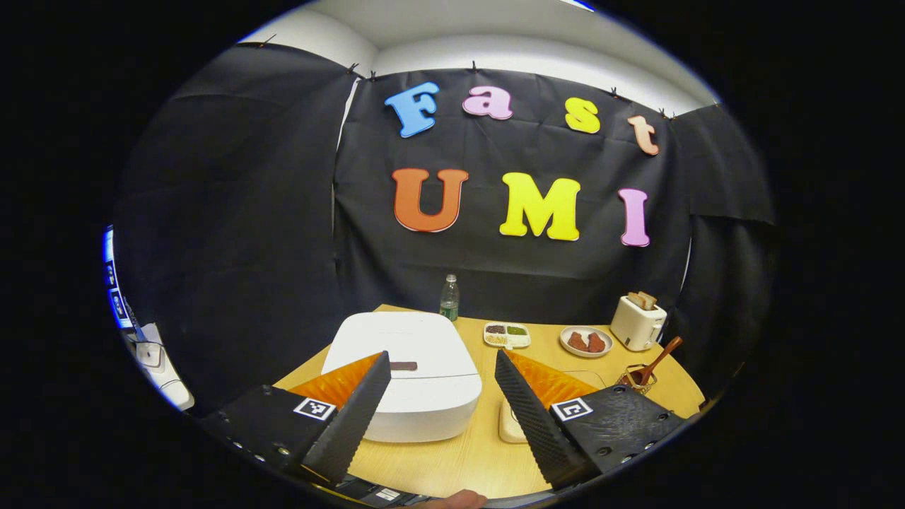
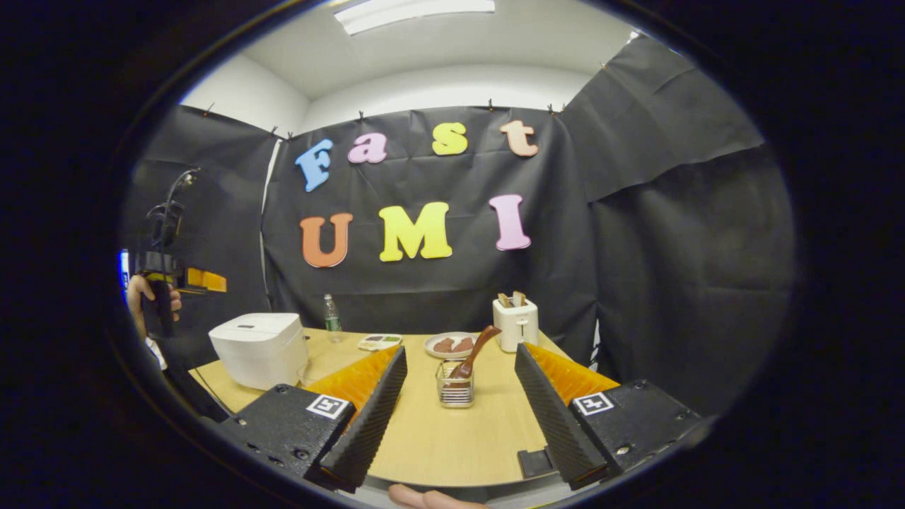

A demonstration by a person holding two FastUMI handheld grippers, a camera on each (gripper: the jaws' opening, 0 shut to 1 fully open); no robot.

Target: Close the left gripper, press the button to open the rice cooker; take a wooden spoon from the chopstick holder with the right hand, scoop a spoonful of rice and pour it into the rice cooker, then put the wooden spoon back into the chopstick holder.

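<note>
A pale wooden bench (image 1: 488,452) stands in a booth hung with black cloth. Nearest, the left hand-held gripper (image 1: 442,389) hovers with its jaws spread wide, framing the white, rounded rice cooker (image 1: 410,375), whose lid is down with a dark button strip (image 1: 404,365) on top. The right hand-held gripper (image 2: 459,385) is likewise wide open and empty, aimed at the small wire chopstick holder (image 2: 455,390), where the brown wooden spoon (image 2: 475,350) leans. Farther back sit a divided white condiment tray (image 1: 507,334), a plate of reddish pieces (image 1: 585,341), a white toaster (image 1: 638,322) and a clear plastic bottle (image 1: 449,297). Nothing has begun, I judge: the left jaws must first close, then press the button.
</note>
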